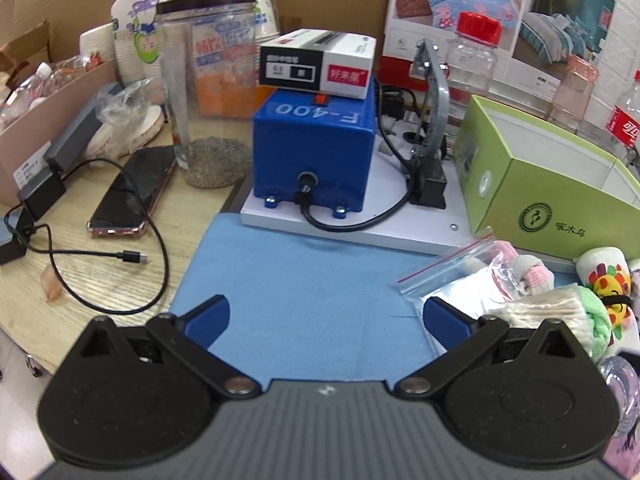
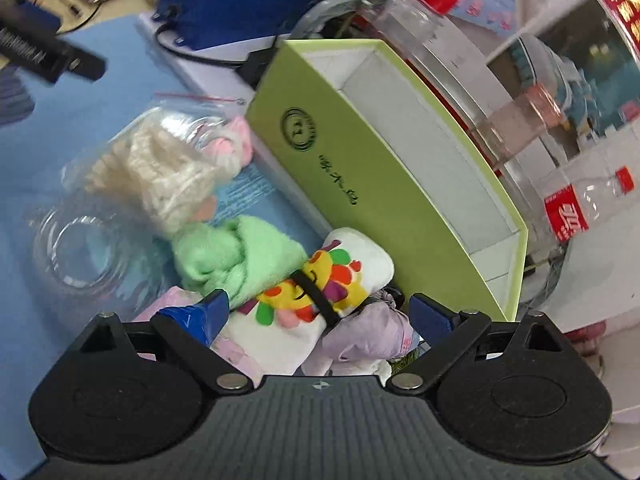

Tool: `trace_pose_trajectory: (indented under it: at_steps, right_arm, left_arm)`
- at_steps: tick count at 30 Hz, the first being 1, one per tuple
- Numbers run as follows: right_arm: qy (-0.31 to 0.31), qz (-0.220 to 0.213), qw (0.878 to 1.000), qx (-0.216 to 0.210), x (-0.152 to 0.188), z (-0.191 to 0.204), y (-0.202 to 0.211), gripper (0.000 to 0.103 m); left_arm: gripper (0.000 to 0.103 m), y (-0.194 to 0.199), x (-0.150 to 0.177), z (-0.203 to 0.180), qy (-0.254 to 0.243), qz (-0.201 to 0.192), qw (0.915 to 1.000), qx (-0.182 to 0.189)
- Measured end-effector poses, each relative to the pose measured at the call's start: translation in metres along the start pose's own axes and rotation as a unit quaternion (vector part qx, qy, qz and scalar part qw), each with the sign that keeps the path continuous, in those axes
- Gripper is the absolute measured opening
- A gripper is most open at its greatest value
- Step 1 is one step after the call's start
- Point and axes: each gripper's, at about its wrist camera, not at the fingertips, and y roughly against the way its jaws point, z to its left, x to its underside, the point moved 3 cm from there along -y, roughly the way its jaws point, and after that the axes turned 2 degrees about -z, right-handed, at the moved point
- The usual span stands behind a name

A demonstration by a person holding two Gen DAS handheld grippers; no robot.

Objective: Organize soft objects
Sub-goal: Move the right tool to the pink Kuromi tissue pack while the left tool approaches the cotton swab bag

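A pile of soft things lies on the blue mat point(image 1: 304, 280) beside an open green box point(image 2: 360, 168): a white plush with a colourful flower face point(image 2: 320, 284), a green knit piece point(image 2: 236, 256), cream yarn in a clear zip bag point(image 2: 168, 168) and a lilac cloth point(image 2: 364, 336). My right gripper point(image 2: 320, 312) is open, its fingers on either side of the flower plush, just above it. My left gripper point(image 1: 326, 316) is open and empty over the bare mat, left of the pile point(image 1: 552, 292). The green box point(image 1: 540, 184) is empty inside.
A blue F-400 machine point(image 1: 316, 148) on a white base stands behind the mat, with a cable. A tall clear jar point(image 1: 208, 92), a phone point(image 1: 128, 196) and a charger lie left. Plastic bottles point(image 2: 420, 12) stand behind the box. A clear glass jar point(image 2: 76, 248) lies on the mat.
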Motion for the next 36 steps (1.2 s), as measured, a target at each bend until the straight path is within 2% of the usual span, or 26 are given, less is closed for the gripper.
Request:
trace_pose_trajectory:
  at_steps: [5,8,10,12,15,19,22,25,26,28,31,33,36]
  right_arm:
    - [0.079,-0.028,0.996,0.036,0.018,0.038,0.033,0.084]
    - [0.094,-0.041,0.994,0.040,0.032,0.055,0.051,0.083]
    - [0.076,-0.056,0.995,0.028,0.037,0.055,0.063,0.083]
    - [0.041,-0.086,0.995,0.034,0.040,0.049,0.076,0.083]
    - [-0.033,-0.140,0.988,0.050,0.046,0.031,0.101,0.083]
    - [-0.163,-0.200,0.965,0.048,0.076,0.010,0.129,0.084]
    - [-0.251,-0.220,0.942,0.043,0.108,0.006,0.135,0.084]
    - [-0.347,-0.223,0.911,0.017,0.142,0.007,0.133,0.084]
    - [-0.378,-0.223,0.899,0.001,0.152,0.010,0.132,0.084]
    - [-0.426,-0.214,0.878,-0.048,0.168,0.018,0.123,0.084]
    - [-0.475,-0.184,0.851,-0.132,0.176,0.040,0.101,0.084]
    - [-0.484,-0.174,0.845,-0.145,0.169,0.051,0.089,0.084]
    - [-0.485,-0.168,0.849,-0.124,0.146,0.060,0.080,0.084]
  left_arm:
    - [0.103,0.000,0.003,-0.010,-0.011,0.003,0.9999,0.012]
    - [0.102,0.003,0.004,-0.023,-0.022,0.005,0.9995,0.023]
    - [0.102,0.005,0.001,-0.033,-0.024,0.004,0.9990,0.038]
    - [0.103,0.007,-0.005,-0.049,-0.029,0.000,0.9978,0.059]
    - [0.102,0.000,-0.015,-0.081,-0.063,0.018,0.9938,0.090]
    - [0.102,-0.010,-0.019,-0.121,-0.126,0.027,0.9859,0.107]
    - [0.102,-0.026,-0.013,-0.133,-0.164,0.046,0.9825,0.076]
    - [0.102,-0.026,-0.010,-0.109,-0.134,0.049,0.9872,0.071]
    - [0.102,-0.024,-0.008,-0.100,-0.122,0.050,0.9890,0.066]
    - [0.102,-0.020,-0.001,-0.078,-0.116,0.049,0.9915,0.031]
    - [0.102,-0.017,0.014,-0.047,-0.104,0.058,0.9929,-0.005]
    - [0.102,-0.011,0.021,-0.031,-0.079,0.056,0.9953,-0.003]
    - [0.102,0.005,0.026,-0.013,-0.050,0.038,0.9980,0.011]
